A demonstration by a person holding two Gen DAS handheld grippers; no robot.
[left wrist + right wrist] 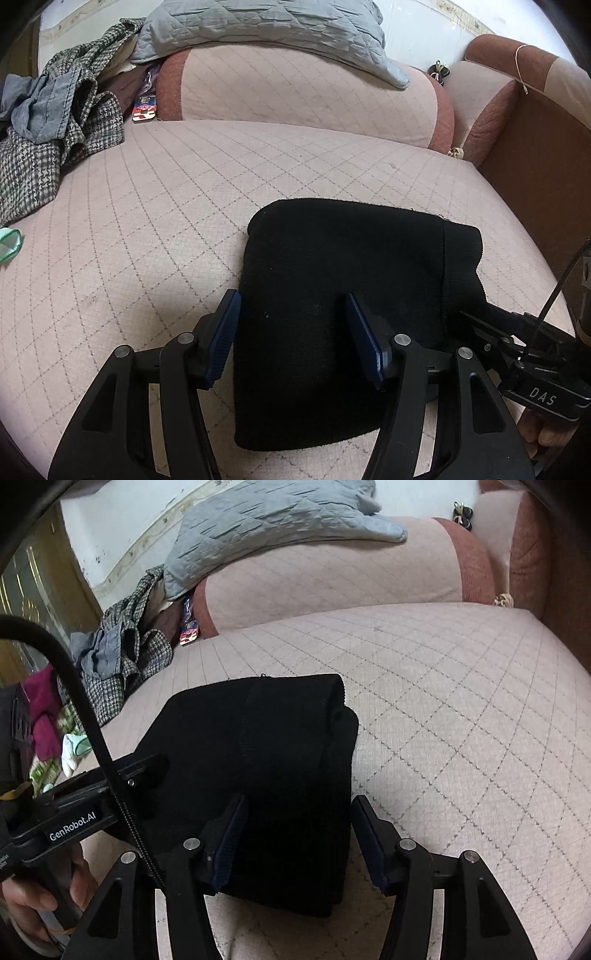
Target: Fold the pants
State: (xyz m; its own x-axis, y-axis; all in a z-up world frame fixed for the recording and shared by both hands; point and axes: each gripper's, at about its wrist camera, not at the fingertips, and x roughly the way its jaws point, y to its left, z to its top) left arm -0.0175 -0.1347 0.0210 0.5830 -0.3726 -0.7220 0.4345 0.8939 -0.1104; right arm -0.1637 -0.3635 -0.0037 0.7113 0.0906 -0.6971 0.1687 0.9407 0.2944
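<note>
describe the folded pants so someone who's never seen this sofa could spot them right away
Start from the pink quilted sofa seat with its diamond stitching. Near its front edge, just ahead of both open grippers, lie the black pants, folded into a compact, roughly rectangular bundle. They are the only solid black cloth there; the checked coat and grey quilted blanket sit farther back.

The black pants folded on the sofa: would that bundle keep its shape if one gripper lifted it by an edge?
Probably not: the black pants look like soft knit in loose layers, so they would likely droop and unfold. They seem light. On the quilted sofa seat, pushing would probably bunch them rather than slide them.
</note>
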